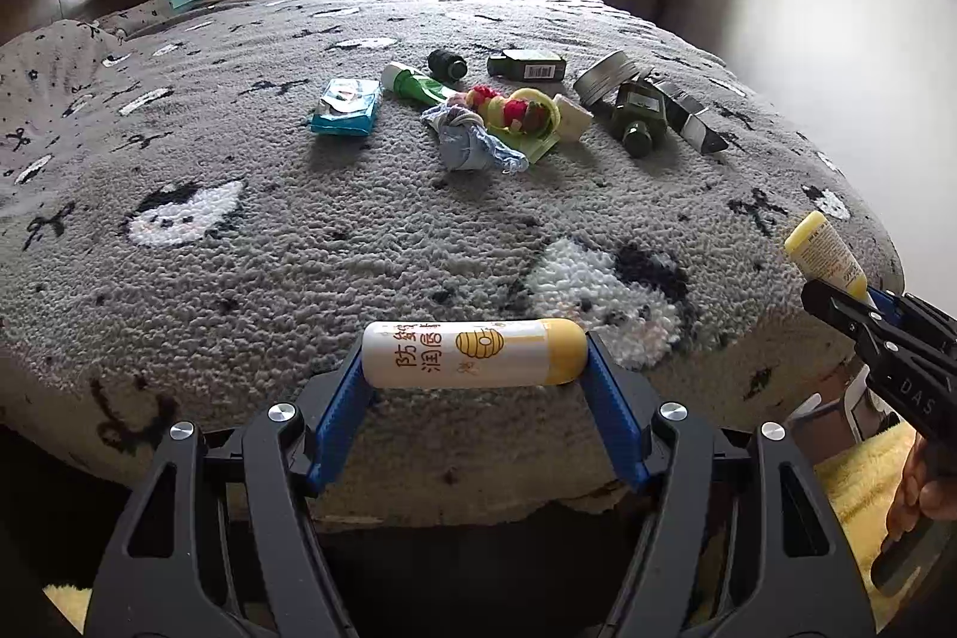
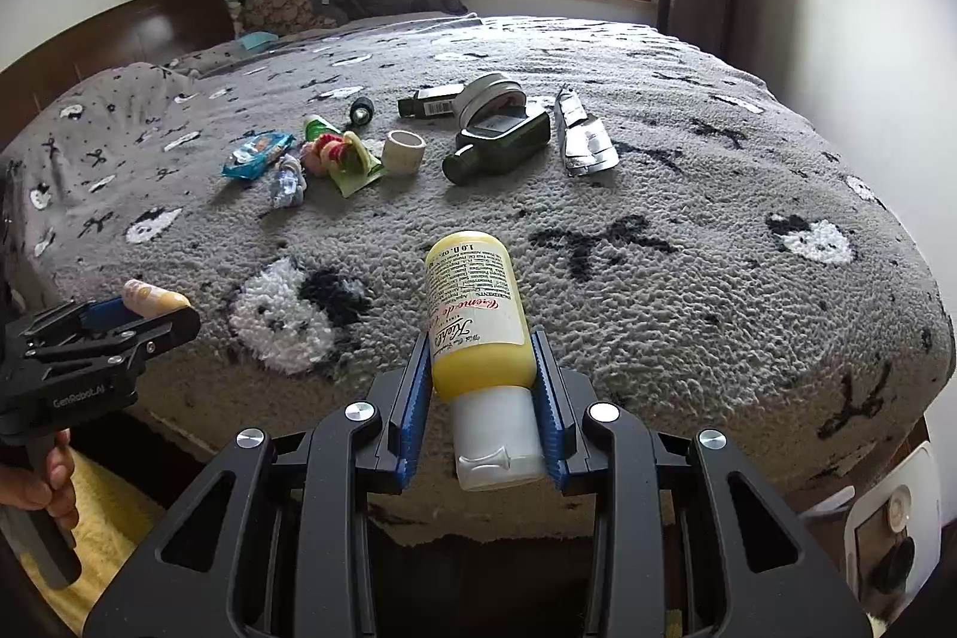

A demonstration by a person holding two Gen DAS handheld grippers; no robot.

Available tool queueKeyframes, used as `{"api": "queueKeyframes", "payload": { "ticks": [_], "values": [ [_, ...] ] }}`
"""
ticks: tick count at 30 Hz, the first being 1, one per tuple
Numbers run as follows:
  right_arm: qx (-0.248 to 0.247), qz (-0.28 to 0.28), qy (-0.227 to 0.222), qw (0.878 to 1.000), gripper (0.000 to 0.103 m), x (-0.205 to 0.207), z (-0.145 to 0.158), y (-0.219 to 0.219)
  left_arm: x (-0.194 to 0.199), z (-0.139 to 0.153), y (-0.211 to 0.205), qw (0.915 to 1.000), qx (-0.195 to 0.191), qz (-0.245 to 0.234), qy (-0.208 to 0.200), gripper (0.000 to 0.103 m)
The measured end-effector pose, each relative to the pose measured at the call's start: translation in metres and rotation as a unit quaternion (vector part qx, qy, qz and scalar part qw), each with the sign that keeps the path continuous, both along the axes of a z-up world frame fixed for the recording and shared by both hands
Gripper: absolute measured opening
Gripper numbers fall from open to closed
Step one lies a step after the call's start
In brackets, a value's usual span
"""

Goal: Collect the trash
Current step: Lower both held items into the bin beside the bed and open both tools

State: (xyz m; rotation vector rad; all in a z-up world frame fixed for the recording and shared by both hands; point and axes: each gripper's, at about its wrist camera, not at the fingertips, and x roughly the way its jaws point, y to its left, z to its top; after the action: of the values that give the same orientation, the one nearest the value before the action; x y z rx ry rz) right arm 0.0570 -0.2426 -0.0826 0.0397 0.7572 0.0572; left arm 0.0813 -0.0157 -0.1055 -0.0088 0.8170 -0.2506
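My left gripper (image 1: pixel 475 357) is shut on a white and yellow lip balm tube (image 1: pixel 472 352), held crosswise at its two ends above the near edge of the bed; the tube also shows in the right wrist view (image 2: pixel 152 298). My right gripper (image 2: pixel 481 369) is shut on a yellow lotion bottle (image 2: pixel 475 315) with a white cap, base pointing forward; it also shows in the left wrist view (image 1: pixel 825 252). More trash lies mid-bed: a blue wipes pack (image 1: pixel 347 106), a green tube (image 1: pixel 415 85), a dark green bottle (image 2: pixel 499 142), a round tin (image 2: pixel 487 97), crumpled foil (image 2: pixel 583 139).
The grey patterned bed cover (image 1: pixel 418 231) fills both views. A tape roll (image 2: pixel 402 150), a small black spool (image 1: pixel 445 63), a dark box (image 1: pixel 526 65) and a colourful fabric bundle (image 1: pixel 508 112) lie among the trash. A yellow mat (image 1: pixel 861 488) lies on the floor. A white device (image 2: pixel 885 512) stands at right.
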Motion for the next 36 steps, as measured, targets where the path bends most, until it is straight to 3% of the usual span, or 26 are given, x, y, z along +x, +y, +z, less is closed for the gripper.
{"api": "queueKeyframes", "payload": {
  "ticks": [6, 11, 14, 19, 29, 36],
  "values": [
    [0.044, 0.027, -0.006, 0.999, 0.033, -0.024, 0.012, -0.001, -0.032, 0.012, -0.003, 0.9998, -0.004, -0.018, -0.012, 0.065],
    [0.044, 0.052, 0.0, 0.998, 0.033, -0.041, 0.011, 0.009, -0.055, 0.008, -0.005, 0.9994, 0.0, -0.033, -0.007, 0.065],
    [0.061, 0.075, 0.019, 0.995, 0.033, -0.048, 0.001, 0.013, -0.066, 0.001, -0.004, 0.9992, 0.002, -0.04, 0.002, 0.065],
    [0.05, 0.091, 0.058, 0.993, 0.033, -0.055, -0.023, 0.025, -0.077, -0.024, -0.002, 0.9984, 0.01, -0.052, 0.017, 0.065],
    [0.043, 0.067, 0.136, 0.987, 0.033, -0.047, -0.078, 0.028, -0.07, -0.089, -0.003, 0.994, 0.026, -0.037, 0.1, 0.065],
    [0.074, 0.062, 0.222, 0.97, 0.033, -0.038, -0.125, 0.035, -0.069, -0.141, -0.018, 0.9806, 0.028, -0.063, 0.184, 0.065]
  ]
}}
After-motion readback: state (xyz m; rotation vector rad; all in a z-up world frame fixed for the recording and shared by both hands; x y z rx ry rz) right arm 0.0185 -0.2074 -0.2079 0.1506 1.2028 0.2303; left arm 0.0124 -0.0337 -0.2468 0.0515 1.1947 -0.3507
